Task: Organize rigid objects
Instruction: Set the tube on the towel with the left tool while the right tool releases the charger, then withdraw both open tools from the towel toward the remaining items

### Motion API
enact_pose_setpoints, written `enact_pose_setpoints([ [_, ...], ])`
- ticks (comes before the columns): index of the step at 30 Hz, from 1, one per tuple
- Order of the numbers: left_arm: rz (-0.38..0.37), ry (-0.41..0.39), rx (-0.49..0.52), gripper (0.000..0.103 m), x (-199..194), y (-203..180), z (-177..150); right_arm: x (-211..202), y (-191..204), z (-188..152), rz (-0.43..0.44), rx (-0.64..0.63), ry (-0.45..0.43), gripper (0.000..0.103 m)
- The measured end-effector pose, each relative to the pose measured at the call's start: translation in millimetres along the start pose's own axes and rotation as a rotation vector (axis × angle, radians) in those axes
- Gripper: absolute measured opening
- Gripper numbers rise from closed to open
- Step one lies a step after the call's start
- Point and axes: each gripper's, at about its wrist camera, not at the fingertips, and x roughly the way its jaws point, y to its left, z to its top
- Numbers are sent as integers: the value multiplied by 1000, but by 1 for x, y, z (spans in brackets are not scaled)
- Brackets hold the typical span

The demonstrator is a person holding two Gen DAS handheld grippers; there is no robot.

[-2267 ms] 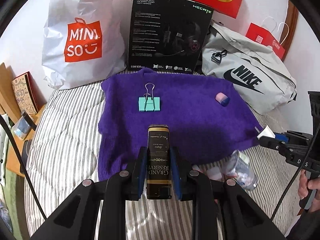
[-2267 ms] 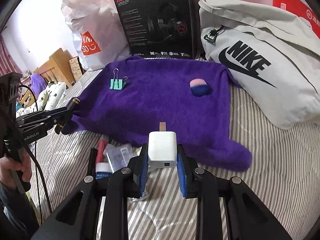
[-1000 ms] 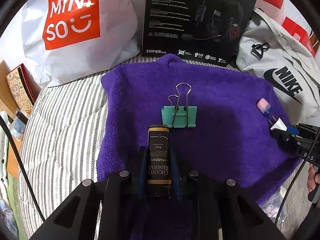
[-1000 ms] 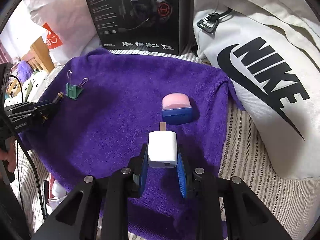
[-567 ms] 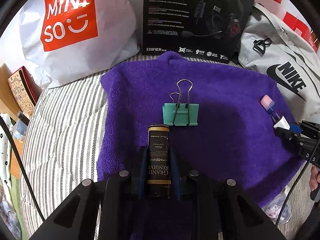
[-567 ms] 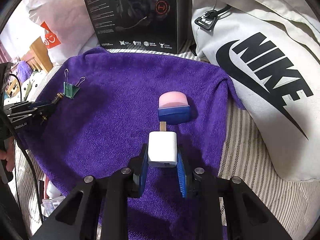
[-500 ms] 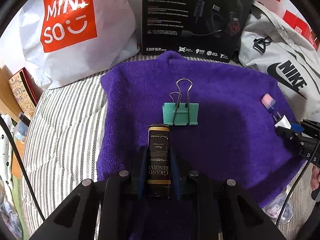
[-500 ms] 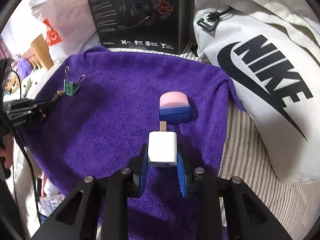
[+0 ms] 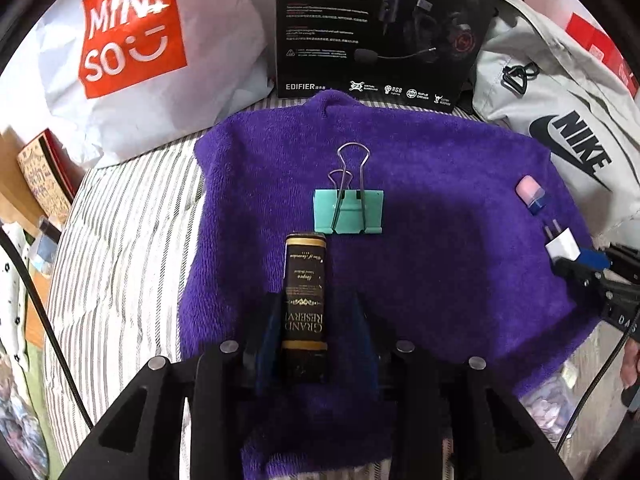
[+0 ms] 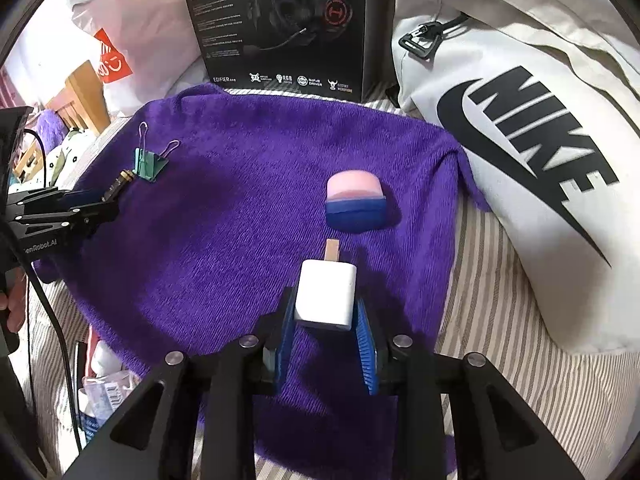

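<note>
The left claw (image 9: 316, 320) points down at a purple towel (image 9: 440, 280) spread on a striped bed (image 9: 120, 260). A dark lighter (image 9: 305, 300) with gold lettering lies between its blue pads; the jaws have just been opening, and a gap now shows on the right side of the lighter, so the pads no longer press on it. Just beyond the lighter's tip, a teal binder clip (image 9: 349, 210) lies flat on the towel, its wire handles pointing away.

The right claw (image 10: 325, 320) also points down over the towel, nearer its right edge. It stands narrow around a white charger plug (image 10: 326, 296), whose metal prongs point forward; whether its pads still press on the plug cannot be told. Just ahead of the prongs lies a small pink and blue case (image 10: 355, 200).

Behind the towel stand a white shopping bag (image 9: 132, 52), a black headset box (image 9: 380, 28) and a grey sports bag (image 10: 520, 140).
</note>
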Motion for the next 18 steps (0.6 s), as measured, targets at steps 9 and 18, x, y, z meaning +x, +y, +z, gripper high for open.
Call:
enact_pose_setpoints([
  [9, -25, -55, 14, 45, -50, -17, -22, -40, -3, -22, 17, 82, -40, 55],
  [18, -69, -69, 54, 59, -85, -46, -78, -83, 11, -63, -26, 156, -65, 74],
])
